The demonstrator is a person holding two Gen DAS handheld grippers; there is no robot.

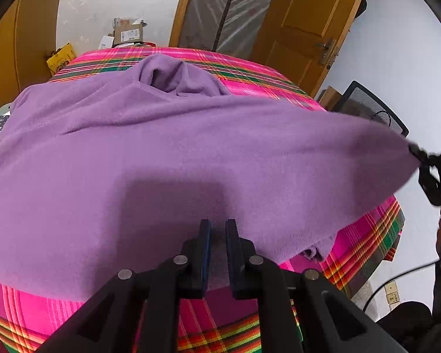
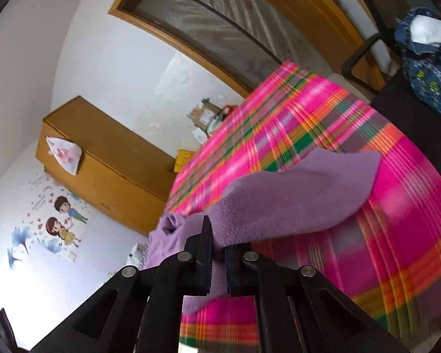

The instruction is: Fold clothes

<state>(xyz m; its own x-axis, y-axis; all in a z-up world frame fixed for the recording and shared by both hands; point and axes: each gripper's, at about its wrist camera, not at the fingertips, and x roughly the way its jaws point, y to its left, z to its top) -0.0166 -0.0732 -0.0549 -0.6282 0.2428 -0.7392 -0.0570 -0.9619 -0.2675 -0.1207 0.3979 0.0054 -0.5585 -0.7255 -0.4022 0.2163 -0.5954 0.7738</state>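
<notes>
A purple sweater (image 1: 161,147) is spread over a desk covered by a pink plaid cloth (image 1: 244,70), its collar lying toward the far edge. The near hem of the sweater is clamped between the fingers of the left gripper (image 1: 218,235), which are drawn close together on the fabric. A corner of the sweater is pinched by the right gripper (image 2: 217,253), its fingers nearly together on the cloth, and that corner is held lifted off the desk, stretched out to the side. A wooden door (image 1: 305,20) is seen behind the desk.
</notes>
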